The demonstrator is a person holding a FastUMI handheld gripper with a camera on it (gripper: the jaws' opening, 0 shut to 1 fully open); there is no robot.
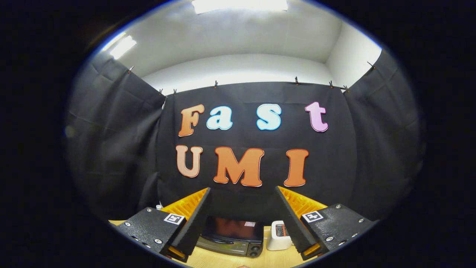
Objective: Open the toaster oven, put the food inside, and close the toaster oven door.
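Observation:
The toaster oven [232,235] stands on the wooden table [227,260] against the booth's back wall, low between and beyond my two fingers. Its dark glass door looks closed, with the handle along the lower front and knobs at the right. My gripper [243,193] is held high and well back from it, open wide, with nothing between its fingers [197,219].
A small white appliance [279,235] with a reddish top slot stands just right of the toaster oven, partly behind the right finger. Black cloth walls close the booth at the back and on both sides.

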